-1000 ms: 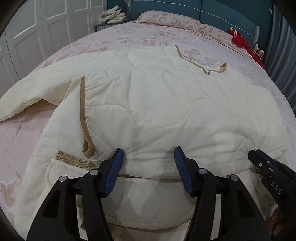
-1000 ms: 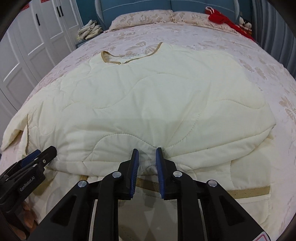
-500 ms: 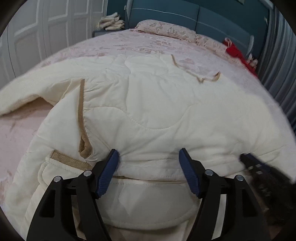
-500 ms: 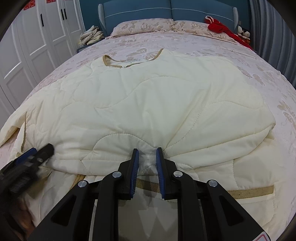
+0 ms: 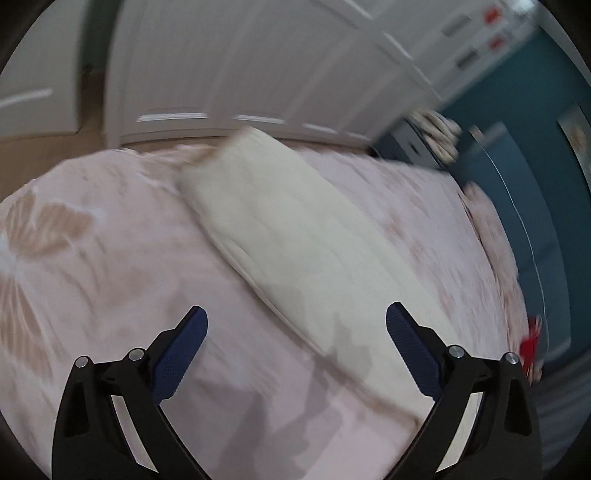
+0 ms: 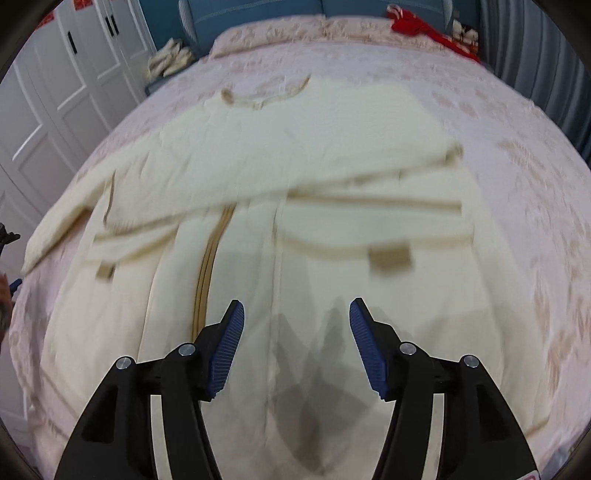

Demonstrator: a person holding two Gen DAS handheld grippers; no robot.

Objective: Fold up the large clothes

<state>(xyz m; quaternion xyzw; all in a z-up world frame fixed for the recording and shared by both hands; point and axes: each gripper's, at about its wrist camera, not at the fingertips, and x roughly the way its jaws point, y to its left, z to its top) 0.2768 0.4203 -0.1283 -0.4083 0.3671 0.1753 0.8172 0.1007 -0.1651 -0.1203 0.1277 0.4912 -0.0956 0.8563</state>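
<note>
— What do I get on the left wrist view?

— My left gripper (image 5: 296,325) has its jaws spread wide and released, nothing between them. Ahead of the jaws a cream sleeve (image 5: 295,236) of the coat lies flat on the pink bedspread (image 5: 92,266). Its long axis runs diagonally, from just inside the right jaw away to the upper left, with the cuff end farthest from the jaws. The frame is blurred, so I cannot make out stitching. Beyond the sleeve stand white wardrobe doors (image 5: 240,66), and off past the right jaw is the teal headboard (image 5: 535,229).

— And the right wrist view?

— My right gripper (image 6: 296,314) is also released, jaws apart and empty, hovering over the cream quilted coat (image 6: 295,166). The coat lies spread on the bed, long axis running straight away from the jaws, collar (image 6: 266,94) at the far end toward the pillows, hem nearest me. A tan zipper band (image 6: 210,258) runs lengthwise just ahead of the left jaw. A tan pocket tab (image 6: 389,258) sits ahead of the right jaw. One sleeve trails off beyond the left jaw. Something red (image 6: 424,26) lies at the far right by the headboard.
</note>
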